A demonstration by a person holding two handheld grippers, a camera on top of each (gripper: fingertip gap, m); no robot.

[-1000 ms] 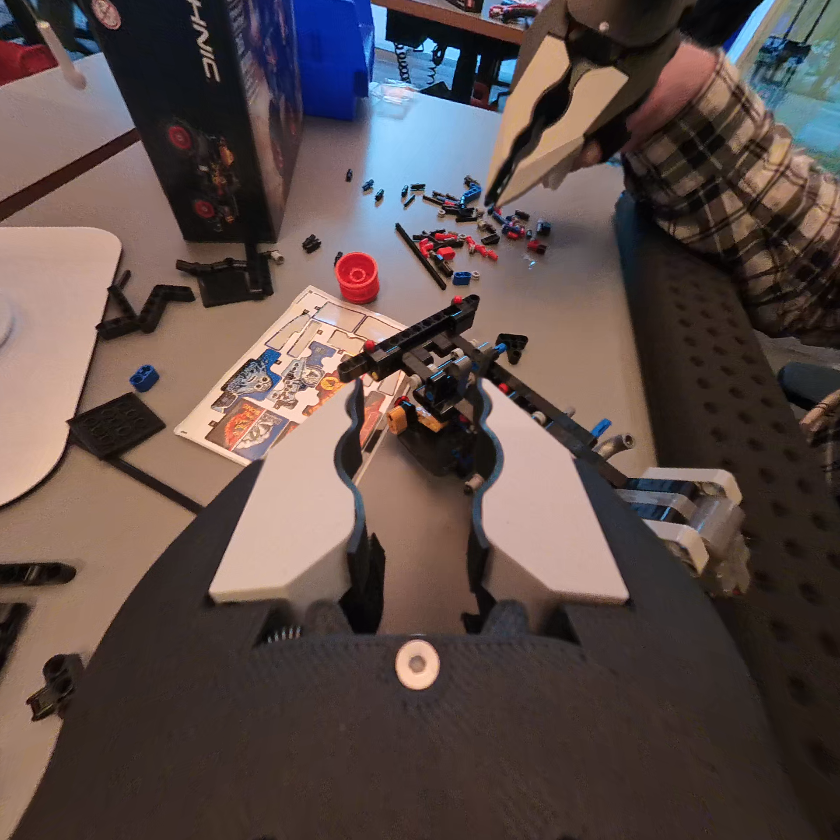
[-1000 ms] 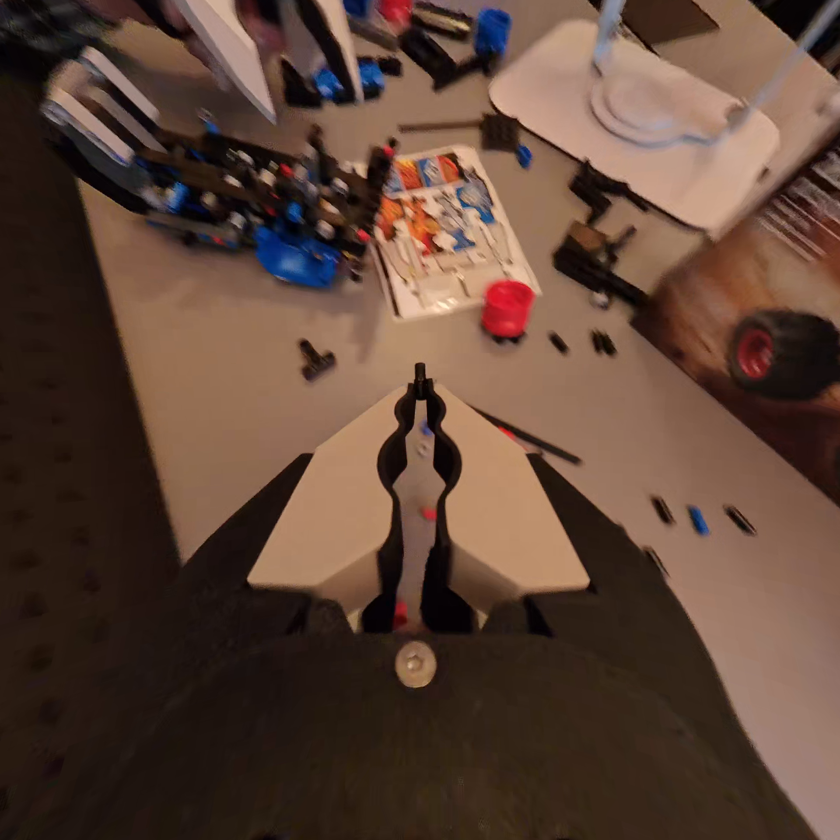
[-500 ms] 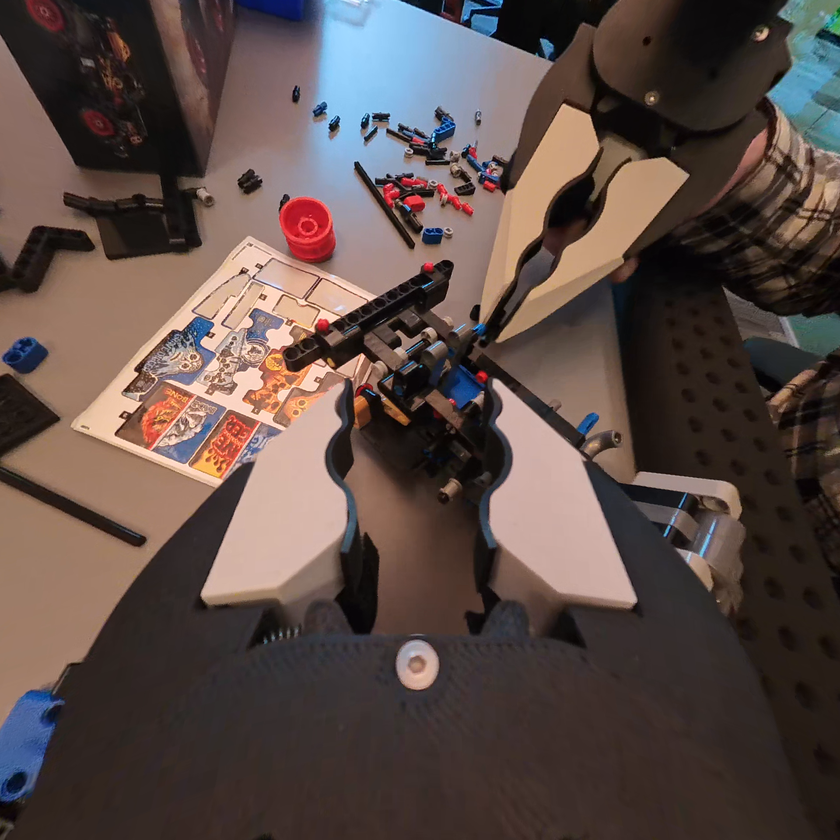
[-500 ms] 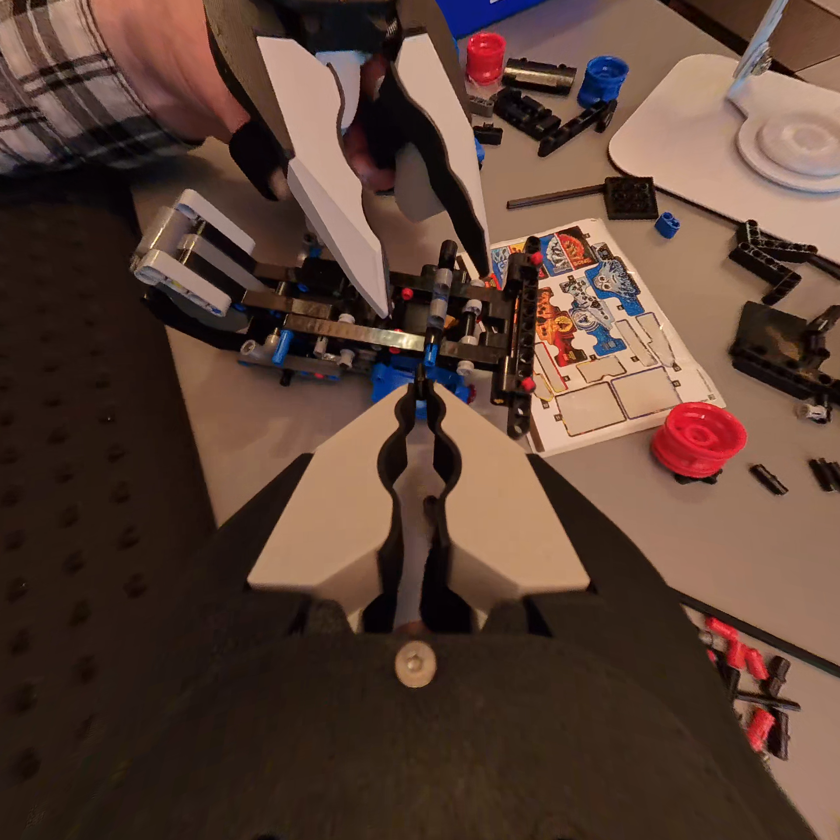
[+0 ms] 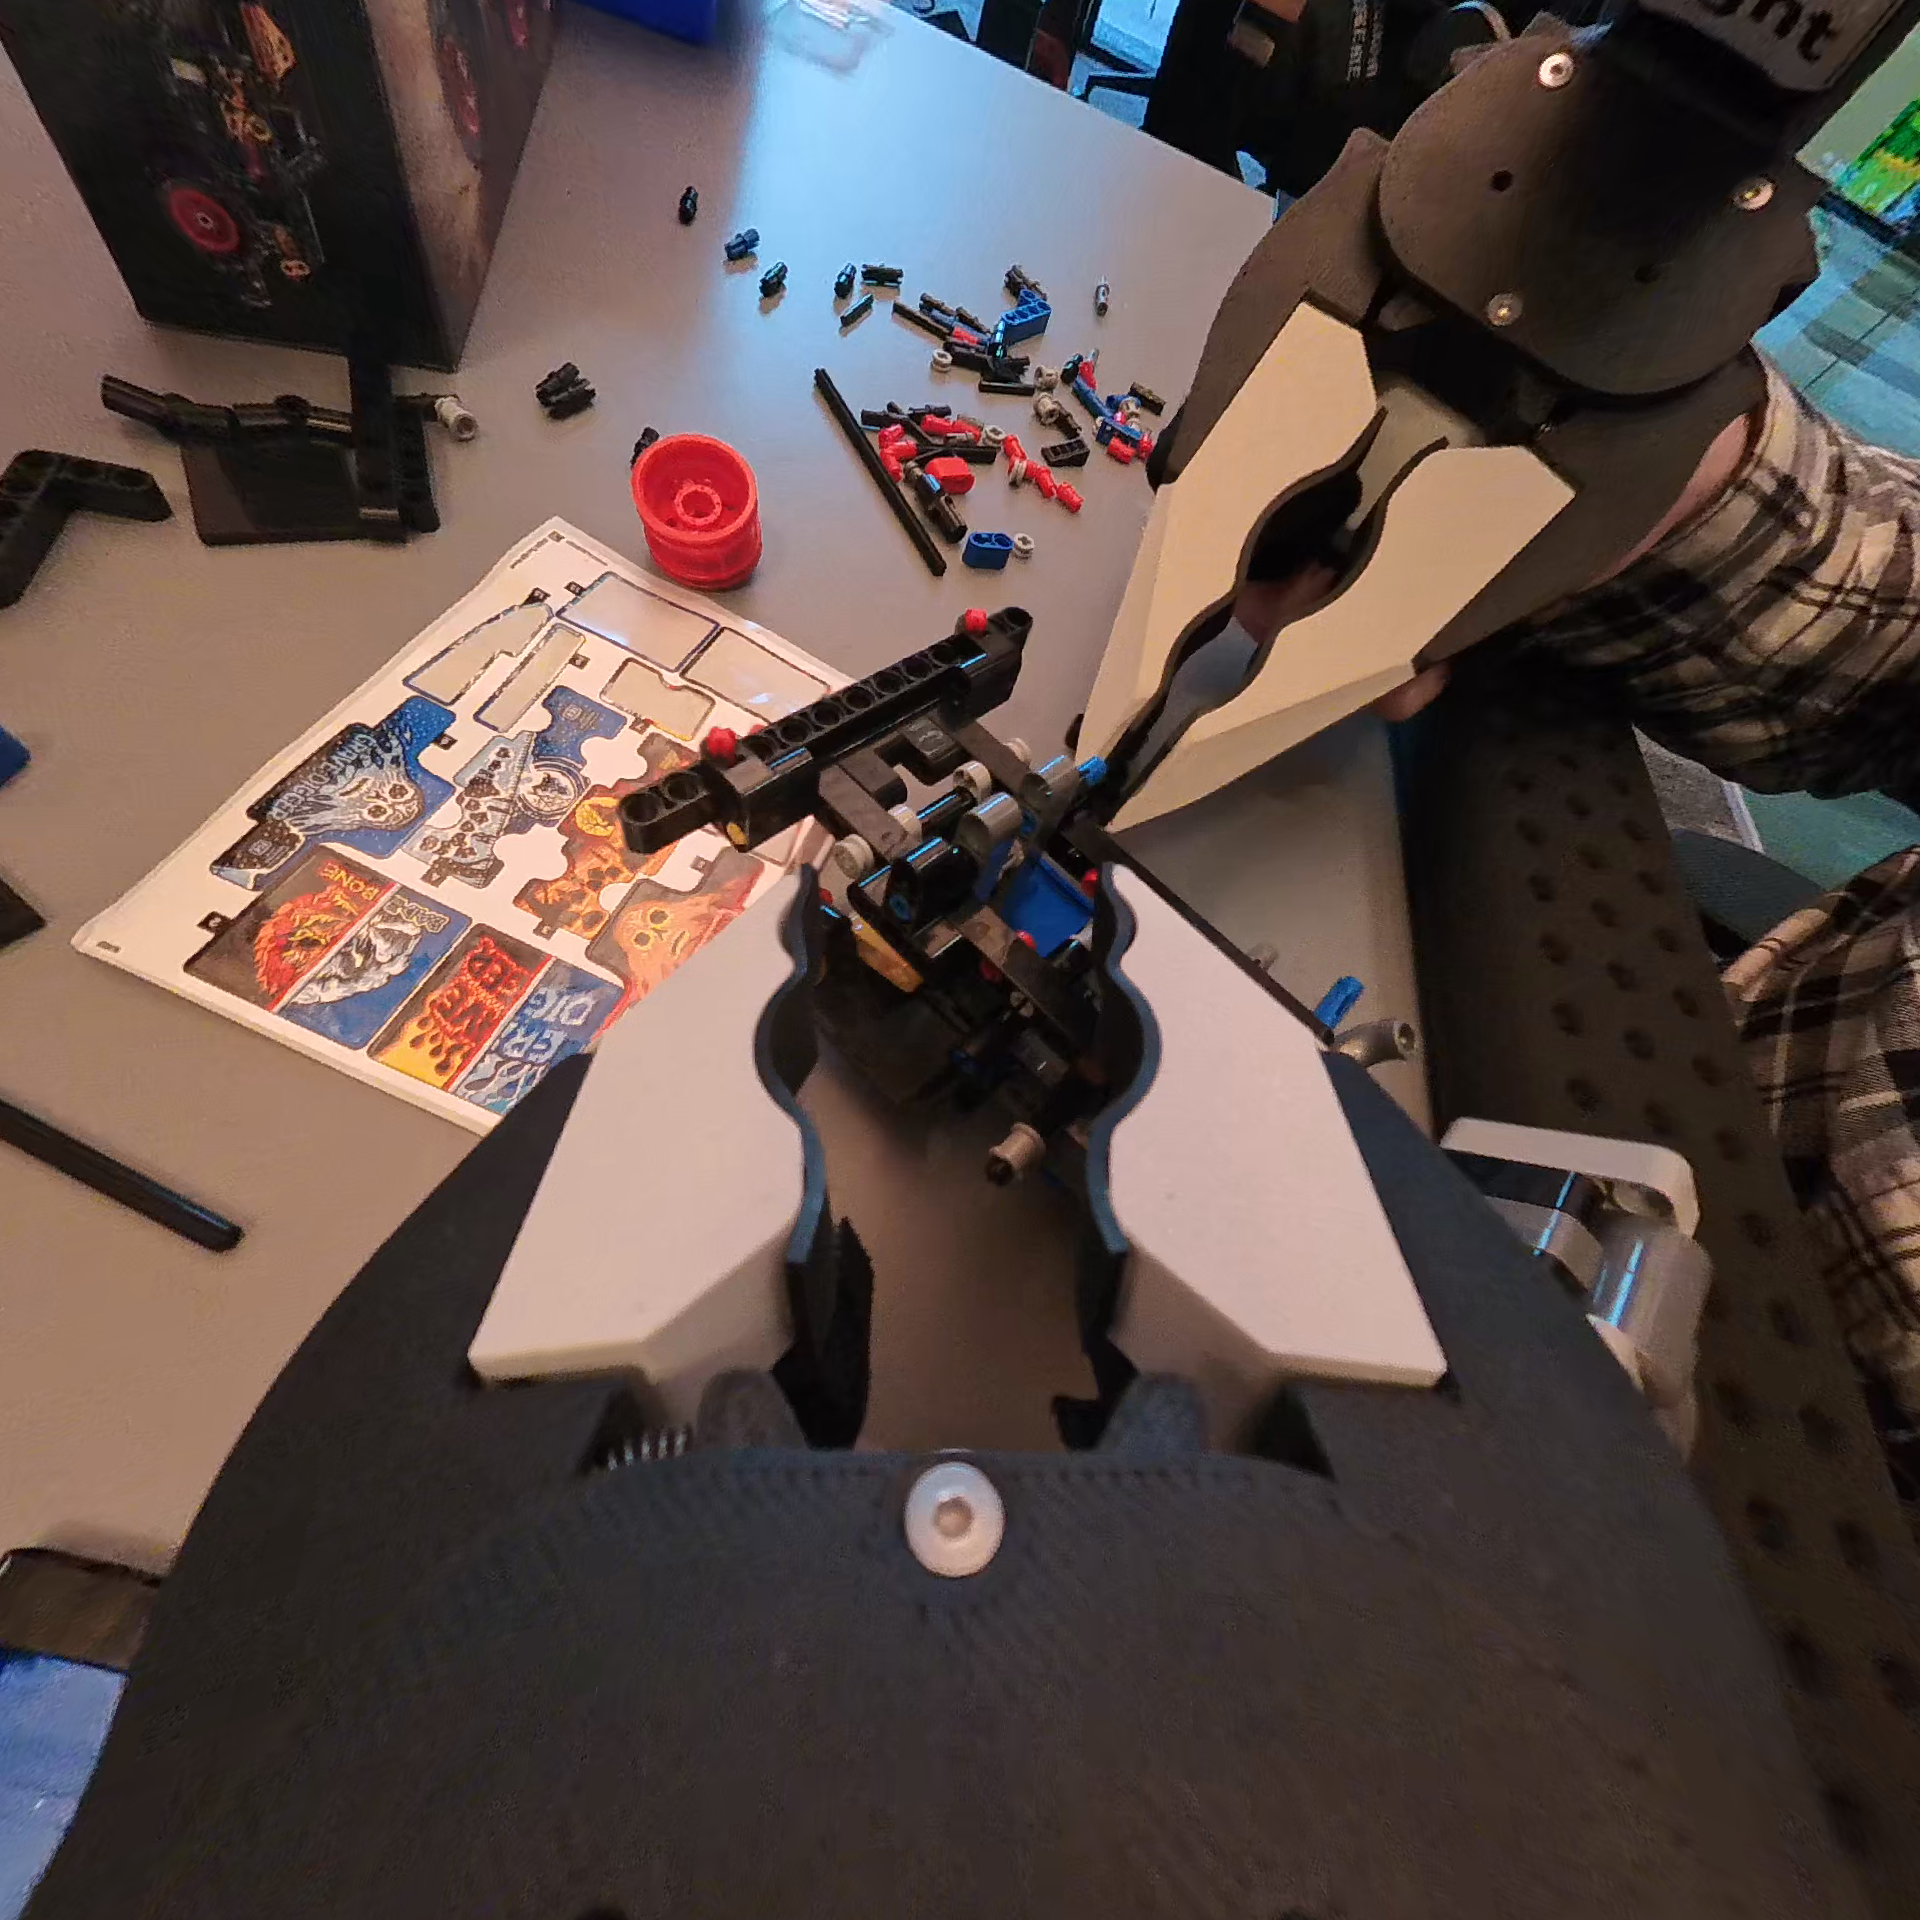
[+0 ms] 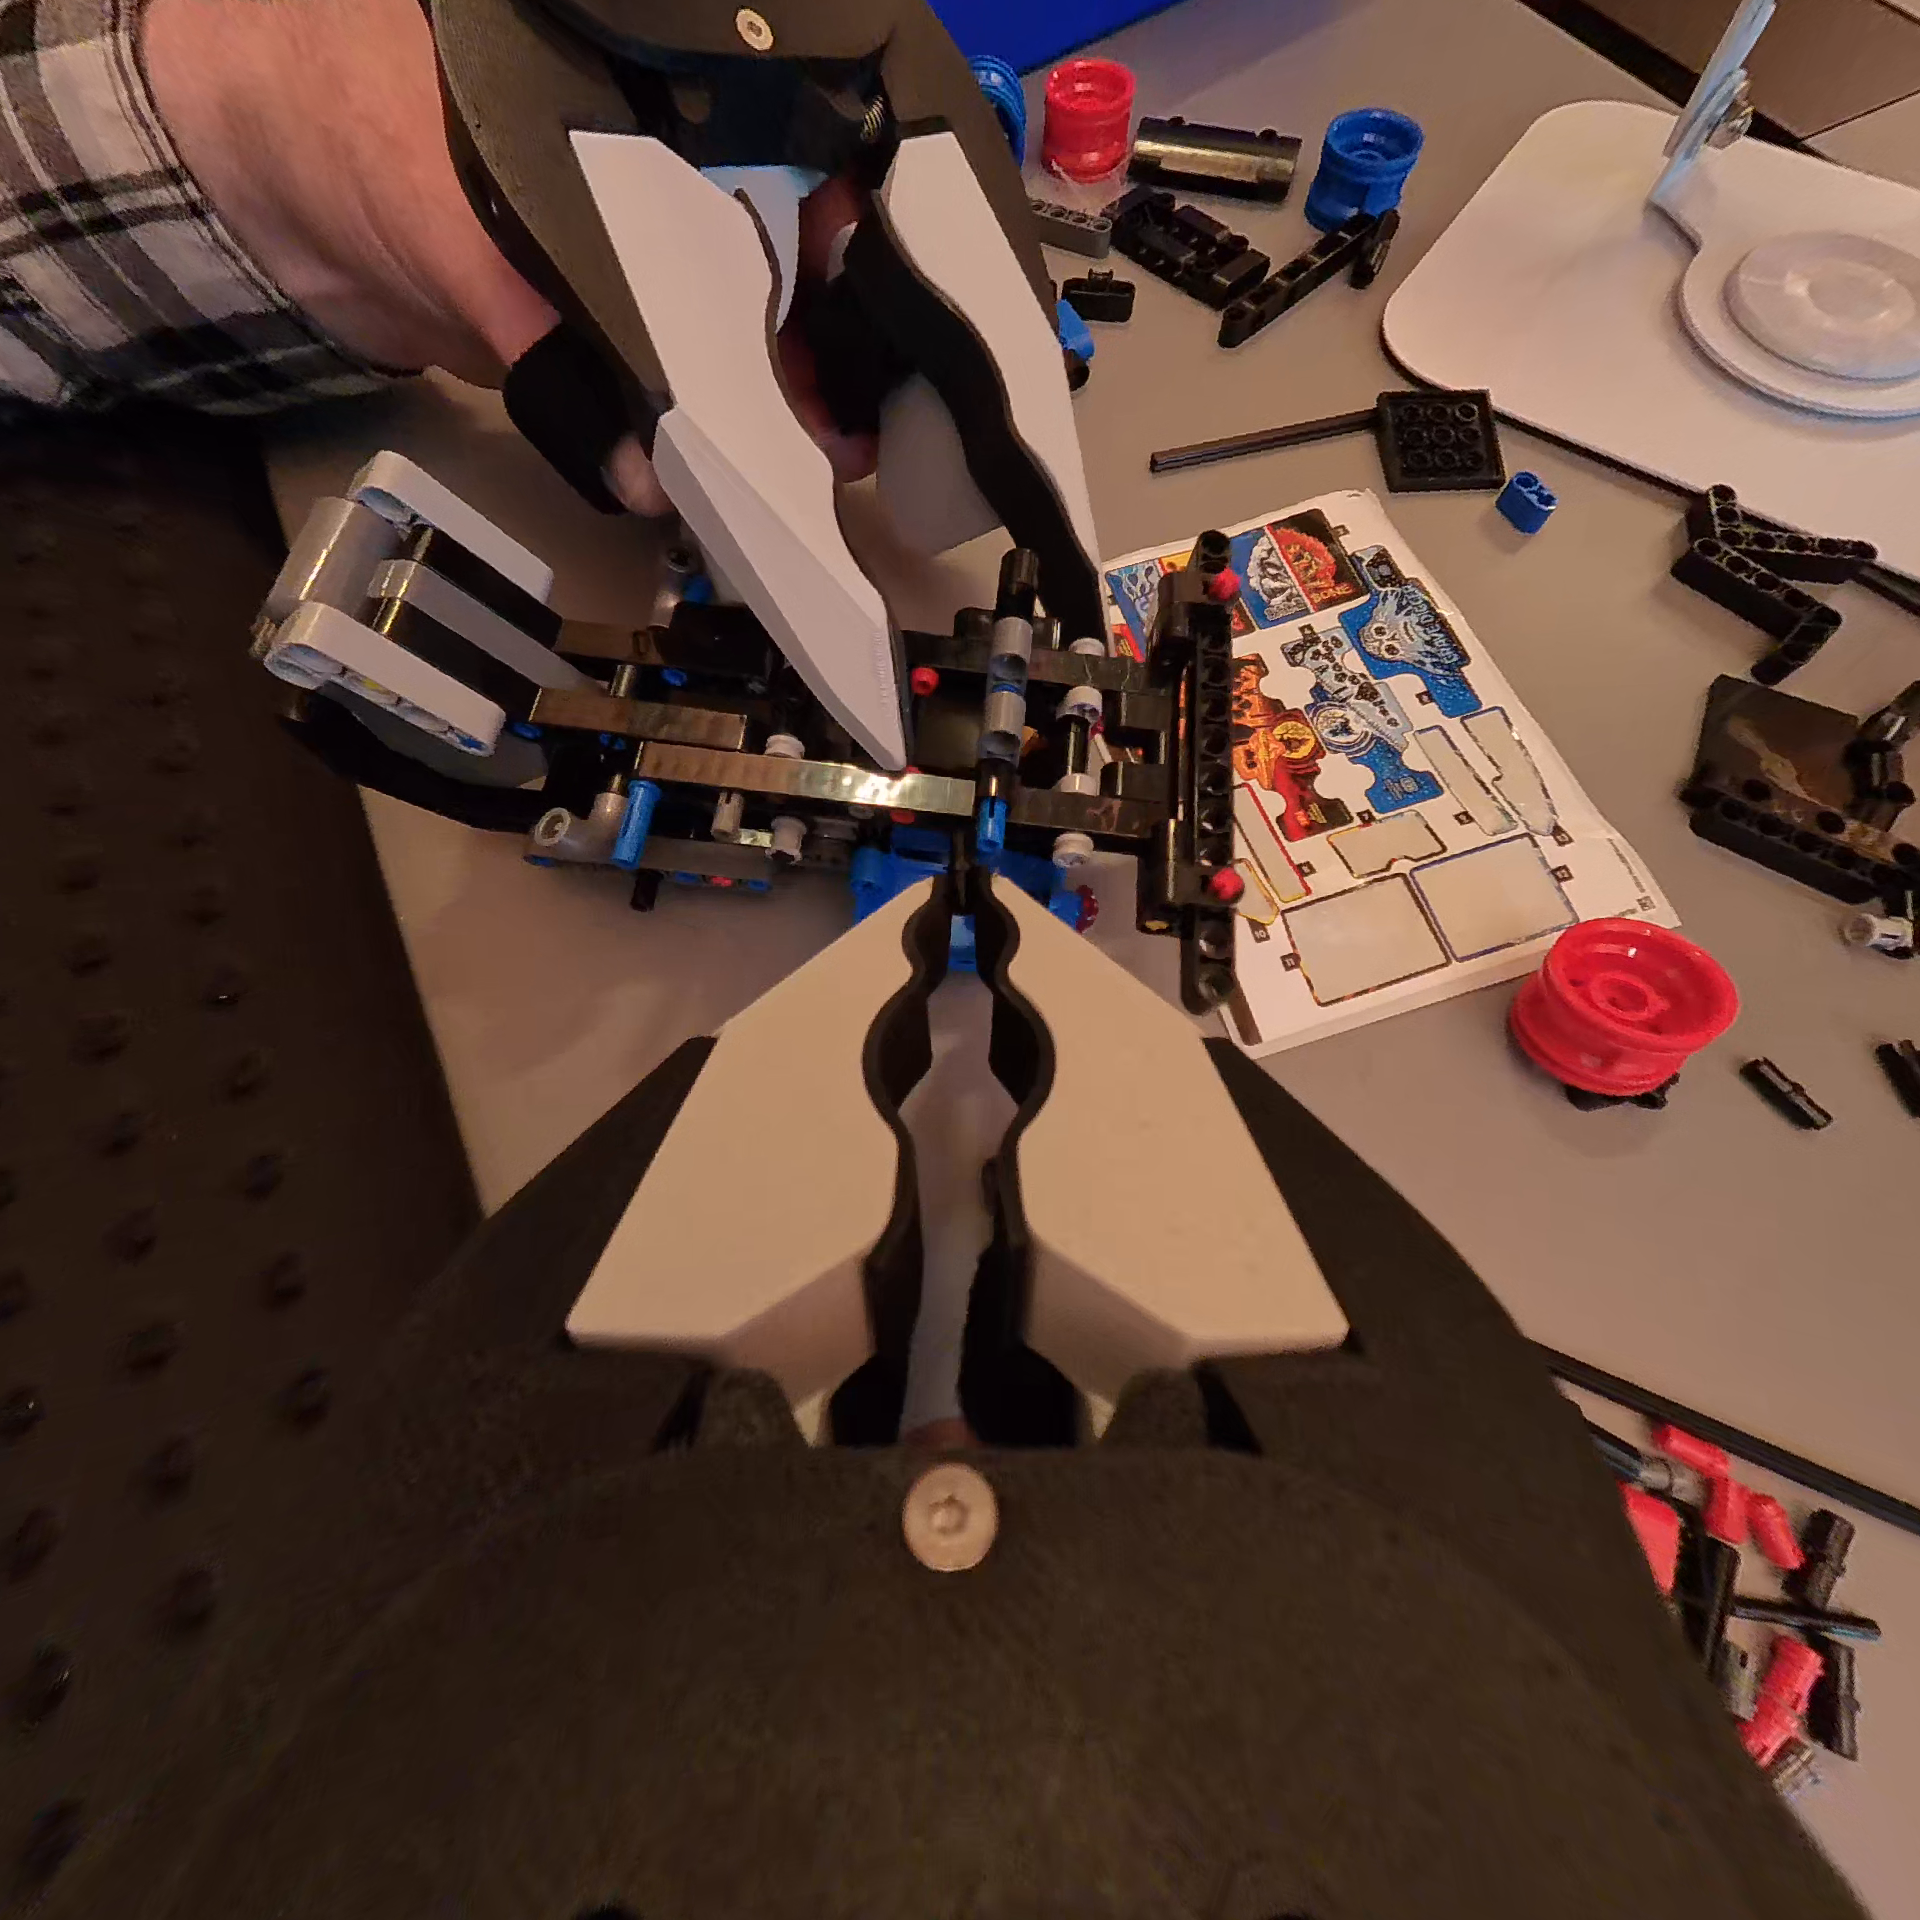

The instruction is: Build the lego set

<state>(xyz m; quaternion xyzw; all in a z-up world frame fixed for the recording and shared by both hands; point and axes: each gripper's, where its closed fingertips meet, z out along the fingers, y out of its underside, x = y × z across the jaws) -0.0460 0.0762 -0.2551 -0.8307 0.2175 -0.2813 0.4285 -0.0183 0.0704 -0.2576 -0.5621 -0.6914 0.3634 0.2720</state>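
Lego chassis point(image 6: 831, 769) — partly built, on grey table point(image 5: 1039, 208) beside sticker sheet point(image 5: 468, 831). Left gripper point(image 5: 951, 914) spread, straddling it; right gripper point(image 6: 961, 883) clenched on a small dark pin at its side. Outstanding — red wheel hub point(image 6: 1621, 1003), loose pins point(image 5: 987, 416), black beams point(image 6: 1766, 582).

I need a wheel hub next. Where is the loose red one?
The red wheel hub lies on the table just beyond the sticker sheet, left of the pile of small parts in the left wrist view.
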